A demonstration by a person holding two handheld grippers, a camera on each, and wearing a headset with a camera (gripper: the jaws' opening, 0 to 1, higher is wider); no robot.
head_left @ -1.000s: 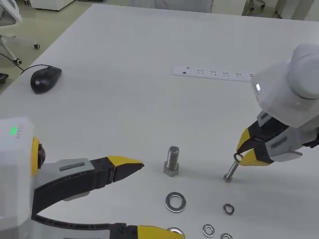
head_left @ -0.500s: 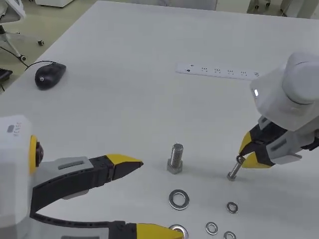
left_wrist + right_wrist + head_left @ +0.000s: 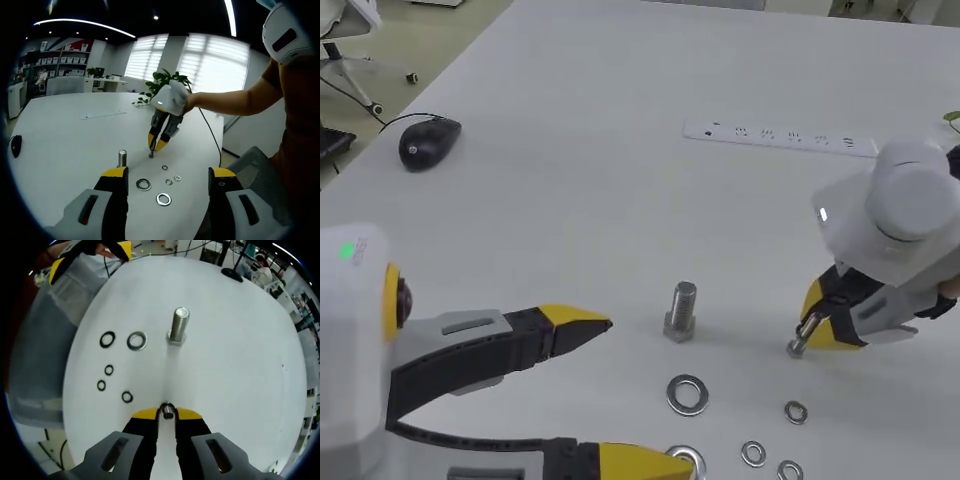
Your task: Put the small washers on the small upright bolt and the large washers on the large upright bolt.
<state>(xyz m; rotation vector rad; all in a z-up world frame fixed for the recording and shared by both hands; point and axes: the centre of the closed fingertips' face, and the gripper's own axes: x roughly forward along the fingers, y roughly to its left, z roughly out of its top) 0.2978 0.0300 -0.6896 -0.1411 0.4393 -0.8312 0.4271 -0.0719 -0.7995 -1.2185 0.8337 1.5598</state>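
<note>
The large bolt stands upright mid-table. To its right the small bolt leans toward my right gripper. That gripper is shut on a small washer ringed over the bolt's upper end. Two large washers lie in front of the large bolt, the nearer one partly hidden. Three small washers lie to their right. My left gripper hovers open at the near left, holding nothing. From the left gripper I see both bolts and the right gripper.
A white power strip lies at the back of the white table. A black mouse with its cable sits at the far left. A person's arm holds the right gripper.
The right gripper has come down along the small bolt, so less of the shaft shows below its tips. The left gripper stays open in place. The head camera has shifted a little.
</note>
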